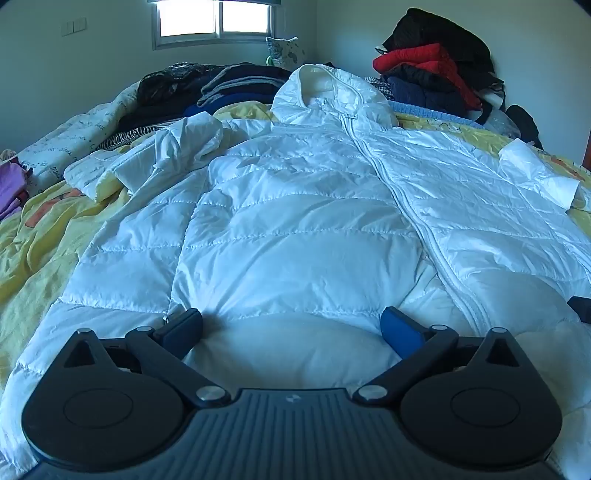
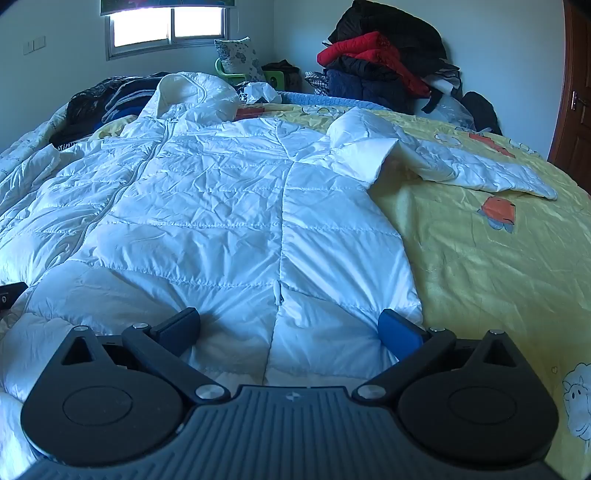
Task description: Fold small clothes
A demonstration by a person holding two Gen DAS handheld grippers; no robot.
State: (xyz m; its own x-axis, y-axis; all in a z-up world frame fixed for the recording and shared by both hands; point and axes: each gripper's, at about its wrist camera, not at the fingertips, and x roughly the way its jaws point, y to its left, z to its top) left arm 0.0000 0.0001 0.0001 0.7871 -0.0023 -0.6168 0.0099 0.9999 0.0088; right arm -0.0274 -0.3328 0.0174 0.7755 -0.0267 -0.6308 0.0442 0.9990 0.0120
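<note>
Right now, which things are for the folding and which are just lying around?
For the folding:
- puffy white hooded jacket, spread flat, zipped
- open left gripper
- open right gripper

Just lying about:
- yellow cartoon bedspread
- heap of red and dark coats
- dark folded clothes pile
- purple clothes

The jacket (image 1: pixel 295 221) lies flat on the bedspread (image 2: pixel 480 258), zipped front up, hood (image 1: pixel 325 92) at the far end and hem at the near end. One sleeve (image 1: pixel 140 166) spreads to the left, the other sleeve (image 2: pixel 443 158) to the right. The left gripper (image 1: pixel 291 328) sits at the hem left of the zipper (image 1: pixel 399 199), the right gripper (image 2: pixel 288 328) at the hem right of it. Behind the hood a heap of clothes (image 1: pixel 207 88) lies at far left, a pile of coats (image 2: pixel 384 66) against the wall at far right, and a window (image 1: pixel 214 22) behind all.
</note>
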